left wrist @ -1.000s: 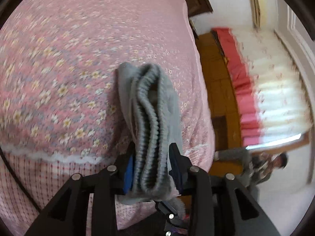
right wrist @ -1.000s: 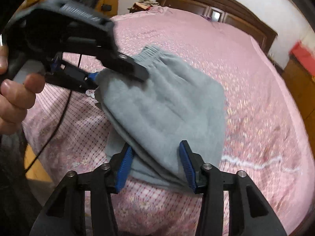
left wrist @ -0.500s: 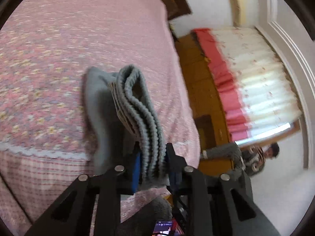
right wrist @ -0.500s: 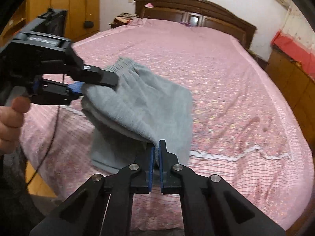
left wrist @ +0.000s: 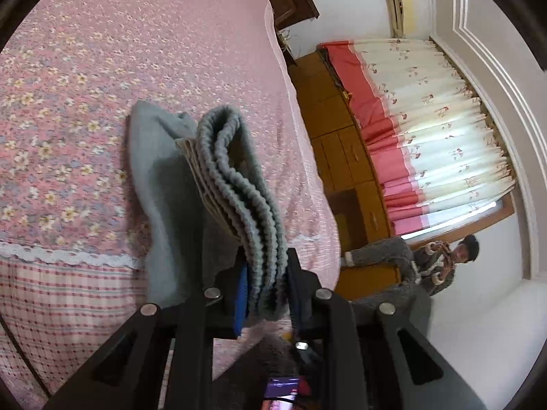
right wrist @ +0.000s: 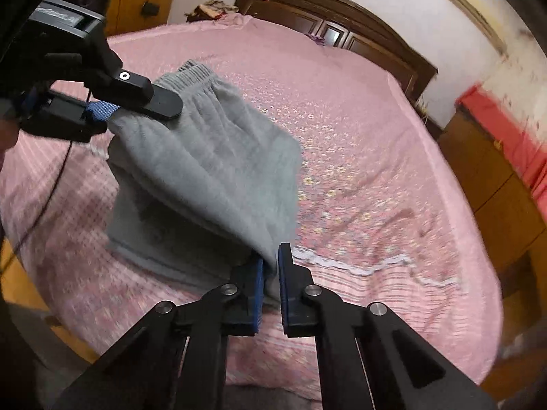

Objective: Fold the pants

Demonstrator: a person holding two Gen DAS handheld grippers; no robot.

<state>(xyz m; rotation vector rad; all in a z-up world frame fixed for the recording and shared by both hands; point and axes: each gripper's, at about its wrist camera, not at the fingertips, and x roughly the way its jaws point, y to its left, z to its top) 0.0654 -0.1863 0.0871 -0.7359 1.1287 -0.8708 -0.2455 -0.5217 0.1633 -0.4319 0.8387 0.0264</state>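
2 claws grasping the gray pants above the pink bed.

The right claw (right wrist: 270, 275), jaws just closed, pinches 1 thin corner of the pants (right wrist: 212, 171); the left claw (left wrist: 265, 285) clamps the bunched waistband (left wrist: 236, 184), and the rest sags onto the bed (right wrist: 376, 171). That thin pinch could slip under a pull, dropping the corner and spoiling the fold.

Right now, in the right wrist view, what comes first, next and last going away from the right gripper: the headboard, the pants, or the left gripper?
1. Pants: pinched in the right gripper, at the bottom middle.
2. Left gripper: upper left, clamped on the waistband end.
3. Headboard: top of the view, at the far end of the bed.
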